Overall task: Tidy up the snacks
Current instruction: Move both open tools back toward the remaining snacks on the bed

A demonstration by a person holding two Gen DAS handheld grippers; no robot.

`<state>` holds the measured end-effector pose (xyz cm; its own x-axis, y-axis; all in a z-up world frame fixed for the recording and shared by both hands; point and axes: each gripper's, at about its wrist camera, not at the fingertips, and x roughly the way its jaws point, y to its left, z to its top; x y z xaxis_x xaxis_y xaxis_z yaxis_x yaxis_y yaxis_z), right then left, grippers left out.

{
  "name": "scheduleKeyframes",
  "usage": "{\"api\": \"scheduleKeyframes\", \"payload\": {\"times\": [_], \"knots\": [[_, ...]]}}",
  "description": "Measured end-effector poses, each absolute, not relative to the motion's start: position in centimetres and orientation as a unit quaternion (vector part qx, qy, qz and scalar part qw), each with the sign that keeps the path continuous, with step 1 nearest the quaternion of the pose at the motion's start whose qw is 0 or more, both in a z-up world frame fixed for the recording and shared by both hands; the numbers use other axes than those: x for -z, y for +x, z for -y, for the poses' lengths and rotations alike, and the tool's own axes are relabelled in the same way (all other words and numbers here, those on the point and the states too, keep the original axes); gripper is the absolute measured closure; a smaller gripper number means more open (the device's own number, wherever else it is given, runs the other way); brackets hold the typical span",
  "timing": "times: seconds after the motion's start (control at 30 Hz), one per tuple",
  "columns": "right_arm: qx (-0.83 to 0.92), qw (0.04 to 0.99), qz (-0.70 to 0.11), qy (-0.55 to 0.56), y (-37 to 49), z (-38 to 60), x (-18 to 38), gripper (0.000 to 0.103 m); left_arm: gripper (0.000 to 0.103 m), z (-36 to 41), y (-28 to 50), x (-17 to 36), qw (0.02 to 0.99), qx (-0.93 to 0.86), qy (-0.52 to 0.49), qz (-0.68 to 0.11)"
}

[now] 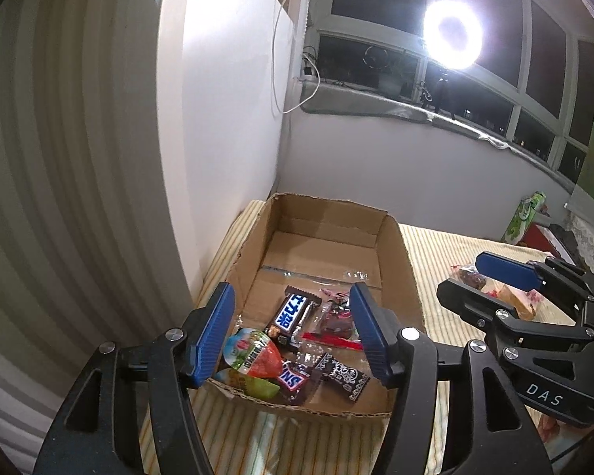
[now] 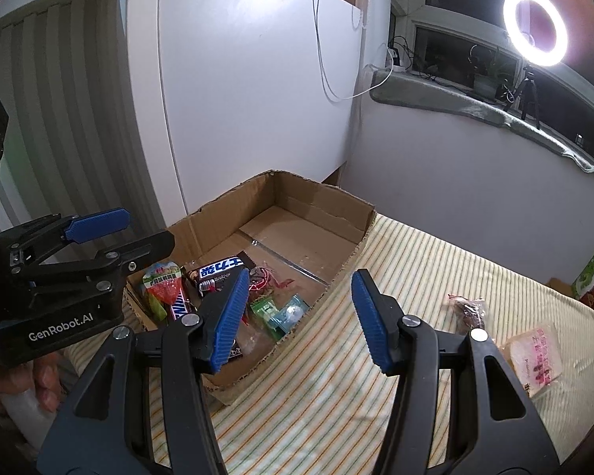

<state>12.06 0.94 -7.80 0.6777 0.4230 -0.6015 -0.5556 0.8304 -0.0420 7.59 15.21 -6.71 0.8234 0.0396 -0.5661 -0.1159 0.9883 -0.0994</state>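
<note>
Both grippers empty, jaws spread wide, box half filled, two snacks left outside

Left gripper (image 1: 291,328) sits low centre in its own view, jaws wide open with nothing between them, parked right over the near end of the box (image 1: 399,245), so my guess is it's lined up over the drop spot. Snacks are bunched at that near end: a Snickers bar (image 1: 293,312), a jelly cup (image 1: 253,352) and a black candy wrapper (image 1: 344,372), while the far end is bare cardboard. Right gripper (image 2: 297,316) also has its jaws apart and empty, straddling the box's right wall. Lower right of that view, a dark candy bag (image 2: 471,310) and a pink-print pack (image 2: 534,356) lie on the striped bed (image 2: 376,415), well outside the box, probably next to go in.
</note>
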Motion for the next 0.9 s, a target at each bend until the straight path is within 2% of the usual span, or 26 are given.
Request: {"api": "scheduleKeyframes", "payload": {"times": [0.2,0.4,0.7,0.9], "knots": [[-0.256,0.912,-0.306,-0.099,12.1,1.0,8.5,0.047,0.042,-14.3,7.7,6.5,0.953,-0.034,-0.061,-0.294],[-0.220,0.914,-0.332,-0.075,13.0,5.8,10.6,0.047,0.034,-12.0,8.3,6.5,0.953,-0.007,-0.057,-0.298],[-0.166,0.913,-0.371,-0.036,15.1,14.6,13.6,0.047,0.034,-5.3,10.7,7.3,0.948,0.034,-0.025,-0.315],[-0.165,0.904,-0.393,-0.024,16.9,16.7,15.2,0.047,0.034,-1.0,13.1,8.6,0.939,0.057,-0.016,-0.338]]}}
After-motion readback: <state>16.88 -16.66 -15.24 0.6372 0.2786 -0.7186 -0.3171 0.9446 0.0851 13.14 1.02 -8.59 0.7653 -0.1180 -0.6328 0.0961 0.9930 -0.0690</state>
